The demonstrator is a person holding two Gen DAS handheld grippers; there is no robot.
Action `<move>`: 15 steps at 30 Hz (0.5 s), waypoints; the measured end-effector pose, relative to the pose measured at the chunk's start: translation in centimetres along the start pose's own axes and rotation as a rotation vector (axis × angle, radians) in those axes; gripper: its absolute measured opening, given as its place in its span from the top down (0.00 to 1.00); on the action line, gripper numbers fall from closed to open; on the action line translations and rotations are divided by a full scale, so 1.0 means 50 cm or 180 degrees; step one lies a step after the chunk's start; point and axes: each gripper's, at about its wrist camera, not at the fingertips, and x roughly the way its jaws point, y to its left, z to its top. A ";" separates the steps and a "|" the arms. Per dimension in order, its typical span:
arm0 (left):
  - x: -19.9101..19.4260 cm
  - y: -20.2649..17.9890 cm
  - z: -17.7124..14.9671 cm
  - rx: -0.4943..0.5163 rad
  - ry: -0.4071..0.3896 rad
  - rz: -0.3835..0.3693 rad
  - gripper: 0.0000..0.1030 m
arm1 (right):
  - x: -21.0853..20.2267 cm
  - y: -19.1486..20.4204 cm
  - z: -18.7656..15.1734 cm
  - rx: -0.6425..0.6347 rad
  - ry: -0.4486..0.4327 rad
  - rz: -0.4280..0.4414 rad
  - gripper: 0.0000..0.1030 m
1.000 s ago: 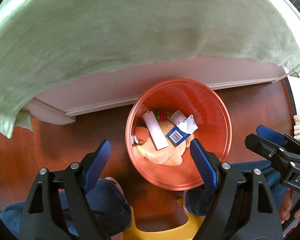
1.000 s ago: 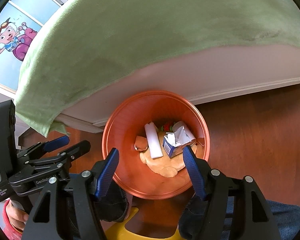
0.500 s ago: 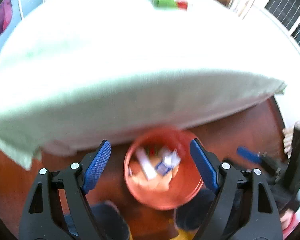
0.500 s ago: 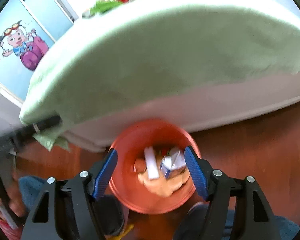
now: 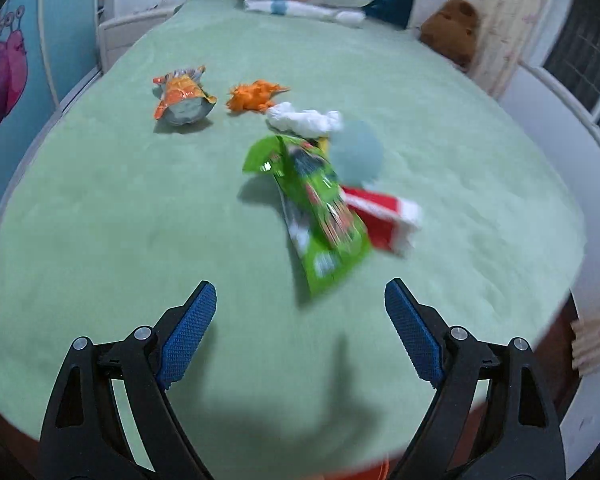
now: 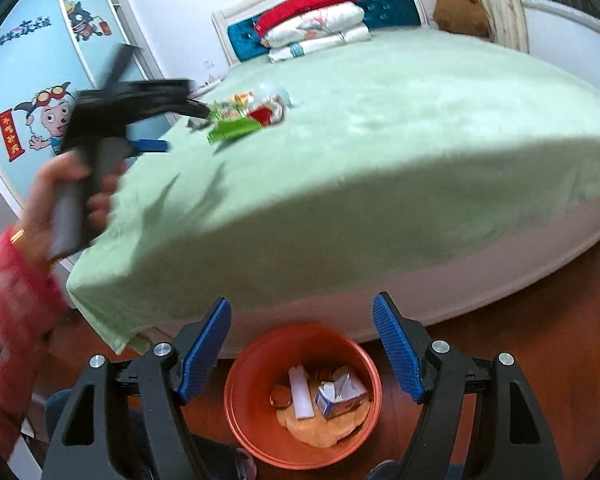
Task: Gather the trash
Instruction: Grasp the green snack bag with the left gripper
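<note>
Both tongs spread, empty: left tongs [image 5: 300, 312] just short of green wrapper [image 5: 320, 212]; right tongs [image 6: 302, 342] above orange bin [image 6: 240, 420].

soft daylight, motion blur, fisheye-warped edges.

Green-covered bed [image 6: 380, 152], wooden floor [image 6: 540, 360]

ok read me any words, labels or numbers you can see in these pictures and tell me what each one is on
None can be read for certain.
Green snack bag: print smeared by motion blur.
Orange wrapper: too small to read.
Small carton in the orange bin: label too small.
Red banner on the blue cartoon wall: Chinese characters, too blurred.
Characters at the wall's top: too blurred.
</note>
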 end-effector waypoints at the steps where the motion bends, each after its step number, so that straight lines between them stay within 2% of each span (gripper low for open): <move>1: 0.029 0.002 0.021 -0.0050 0.0031 0.0059 0.18 | -0.005 0.001 0.006 -0.0019 -0.0036 -0.0007 0.30; 4: 0.074 0.007 0.050 -0.0096 0.0127 0.0139 0.18 | -0.016 -0.007 0.023 -0.0008 -0.0103 -0.0028 0.30; 6: 0.102 0.012 0.063 -0.0211 0.0224 0.0007 0.19 | -0.017 -0.013 0.029 -0.0003 -0.0119 -0.0055 0.30; 9: 0.106 0.008 0.077 -0.0258 0.0195 -0.0217 0.41 | -0.011 -0.019 0.039 -0.0008 -0.0114 -0.0115 0.30; 10: 0.107 0.003 0.080 -0.0244 0.0210 -0.0306 0.54 | -0.008 -0.019 0.042 -0.0002 -0.0099 -0.0115 0.30; 15: 0.110 -0.006 0.092 -0.0321 0.0246 -0.0396 0.58 | 0.004 -0.009 0.049 0.0006 -0.0063 -0.0069 0.30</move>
